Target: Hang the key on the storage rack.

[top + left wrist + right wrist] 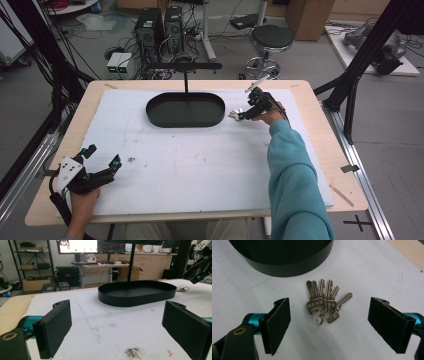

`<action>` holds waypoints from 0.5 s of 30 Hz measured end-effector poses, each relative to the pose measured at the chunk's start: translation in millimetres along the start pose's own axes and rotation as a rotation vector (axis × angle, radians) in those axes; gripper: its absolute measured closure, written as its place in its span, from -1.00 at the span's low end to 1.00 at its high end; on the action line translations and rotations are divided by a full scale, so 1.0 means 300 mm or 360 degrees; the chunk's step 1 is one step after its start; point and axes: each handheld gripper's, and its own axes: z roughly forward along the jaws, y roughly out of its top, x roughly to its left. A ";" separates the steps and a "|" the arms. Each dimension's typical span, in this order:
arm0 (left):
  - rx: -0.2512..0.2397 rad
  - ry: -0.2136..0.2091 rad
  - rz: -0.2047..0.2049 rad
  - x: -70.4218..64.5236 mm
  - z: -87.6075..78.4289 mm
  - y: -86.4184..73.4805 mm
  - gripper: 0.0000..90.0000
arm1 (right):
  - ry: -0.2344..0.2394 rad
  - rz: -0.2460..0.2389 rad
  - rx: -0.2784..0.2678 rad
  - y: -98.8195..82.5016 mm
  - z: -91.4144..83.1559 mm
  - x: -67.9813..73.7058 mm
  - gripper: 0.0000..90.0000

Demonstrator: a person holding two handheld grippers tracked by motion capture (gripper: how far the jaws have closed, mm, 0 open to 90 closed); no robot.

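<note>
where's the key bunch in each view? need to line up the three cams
High view: key bunch right of centre, on the white mat just right of the black oval tray, in front of the right gripper.
Left gripper view: small glint far right, beyond the tray's right end.
Right gripper view: centre frame, between the open jaws.
Shared landmark: the black oval tray.

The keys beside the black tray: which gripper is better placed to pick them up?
Right. The right gripper hangs open with the keys between its fingers. The left gripper, also open, is at the table's near-left corner, far from them.
</note>
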 end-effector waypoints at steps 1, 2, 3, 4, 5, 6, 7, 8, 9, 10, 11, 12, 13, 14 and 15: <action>-0.0001 -0.0001 0.0000 0.000 0.000 0.000 -0.79 | -0.0003 0.0012 0.0006 -0.001 0.003 -0.001 -0.60; -0.0001 0.0000 -0.0001 0.000 0.000 0.000 -0.79 | -0.0002 0.0020 0.0019 -0.003 0.007 -0.001 -0.57; -0.0002 -0.0001 -0.0001 0.000 0.000 0.000 -0.79 | 0.0004 0.0018 0.0037 -0.005 0.009 -0.003 -0.49; -0.0002 -0.0001 -0.0001 0.000 0.000 0.000 -0.79 | 0.0002 0.0015 0.0051 -0.007 0.012 -0.003 -0.44; -0.0002 -0.0001 -0.0001 0.000 0.000 0.000 -0.79 | -0.0003 0.0011 0.0068 -0.008 0.016 -0.004 -0.43; -0.0002 -0.0001 0.0000 0.000 0.000 0.000 -0.79 | -0.0013 0.0011 0.0084 -0.009 0.017 -0.004 -0.38; -0.0002 -0.0001 -0.0001 0.000 0.000 0.000 -0.79 | -0.0007 0.0010 0.0090 -0.010 0.020 -0.005 -0.31; -0.0002 -0.0001 -0.0001 0.000 0.000 0.000 -0.79 | -0.0006 0.0009 0.0098 -0.010 0.020 -0.006 -0.26; -0.0002 -0.0001 -0.0001 0.000 0.000 0.000 -0.79 | 0.0000 0.0015 0.0097 -0.010 0.022 -0.007 -0.23; -0.0002 0.0000 -0.0002 0.000 0.000 0.000 -0.79 | 0.0001 0.0033 0.0101 -0.010 0.023 -0.006 -0.19; -0.0002 0.0000 -0.0002 0.000 0.000 0.000 -0.79 | 0.0013 0.0041 0.0106 -0.011 0.025 -0.006 -0.14; -0.0002 0.0000 -0.0002 0.000 0.000 0.000 -0.79 | 0.0017 0.0024 0.0108 -0.011 0.027 -0.008 -0.09; -0.0002 0.0000 -0.0002 0.000 0.000 0.000 -0.79 | 0.0016 0.0022 0.0125 -0.011 0.029 -0.006 -0.06; -0.0002 0.0000 -0.0002 0.000 0.000 0.000 -0.79 | 0.0015 0.0011 0.0132 -0.011 0.031 -0.007 0.00; -0.0002 0.0000 -0.0002 0.000 0.000 0.000 -0.79 | 0.0026 0.0014 0.0138 -0.011 0.033 -0.006 0.06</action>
